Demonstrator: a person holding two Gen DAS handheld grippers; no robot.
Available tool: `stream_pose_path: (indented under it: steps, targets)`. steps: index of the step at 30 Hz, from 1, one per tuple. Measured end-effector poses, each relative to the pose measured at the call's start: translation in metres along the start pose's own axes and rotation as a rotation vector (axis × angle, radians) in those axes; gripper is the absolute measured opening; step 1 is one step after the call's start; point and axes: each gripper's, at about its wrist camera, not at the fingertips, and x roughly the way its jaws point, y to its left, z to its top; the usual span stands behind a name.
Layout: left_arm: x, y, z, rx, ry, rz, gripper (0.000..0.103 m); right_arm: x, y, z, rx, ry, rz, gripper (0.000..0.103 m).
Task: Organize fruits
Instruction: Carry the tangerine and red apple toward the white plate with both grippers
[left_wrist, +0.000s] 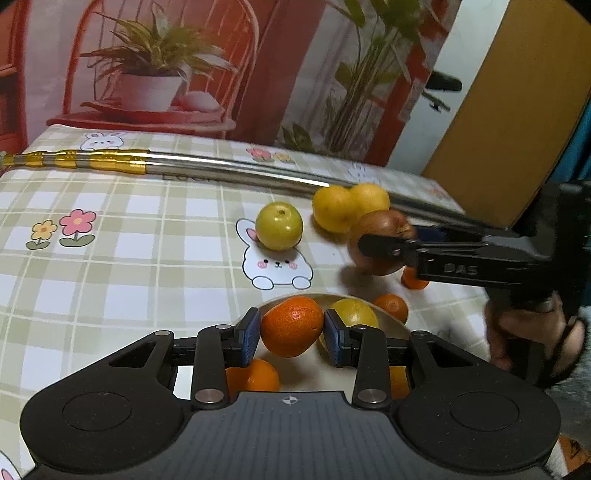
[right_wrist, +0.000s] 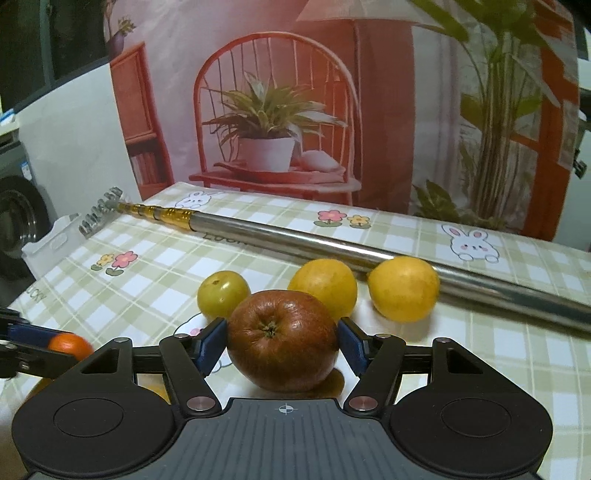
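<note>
Fruits: a bowl (left_wrist: 391, 321) holding two tangerines (left_wrist: 255, 376) and a yellow fruit (left_wrist: 354, 314), left gripper (left_wrist: 291, 334) clamping a third tangerine (left_wrist: 291, 325) above, right gripper (right_wrist: 282, 345) closed around one red apple (right_wrist: 282, 339).

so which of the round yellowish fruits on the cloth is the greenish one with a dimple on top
The green-yellow fruit farthest left, sitting on the rabbit print. The two yellow-orange fruits to its right are deeper in colour and lie by the metal pole.

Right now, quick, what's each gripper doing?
Left gripper: closed on a tangerine, above the bowl.
Right gripper: closed on the red apple.
</note>
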Motion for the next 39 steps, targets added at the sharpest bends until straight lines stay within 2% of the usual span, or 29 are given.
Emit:
stream_pose_path:
  steps: [11, 20, 27, 35, 37, 39]
  targets:
    - [0.019, -0.003, 0.0, 0.035, 0.069, 0.014, 0.039, -0.025, 0.003, -0.016, 0.052, -0.031, 0.009, 0.061]
    - [0.023, 0.001, 0.005, -0.013, 0.074, -0.007, 0.04, -0.037, 0.006, -0.024, 0.093, -0.049, 0.01, 0.061]
    - [-0.002, -0.003, 0.013, -0.03, 0.003, -0.007, 0.04, -0.05, 0.009, -0.026, 0.123, -0.057, 0.006, 0.061]
    - [-0.059, 0.0, 0.012, -0.084, -0.099, 0.063, 0.041, -0.068, 0.029, -0.022, 0.103, -0.068, 0.028, 0.061]
    - [-0.071, 0.0, 0.01, -0.083, -0.119, 0.083, 0.042, -0.071, 0.037, -0.022, 0.089, -0.064, 0.038, 0.061]
    - [-0.083, 0.001, 0.004, -0.081, -0.142, 0.113, 0.051, -0.072, 0.048, -0.022, 0.071, -0.054, 0.05, 0.061]
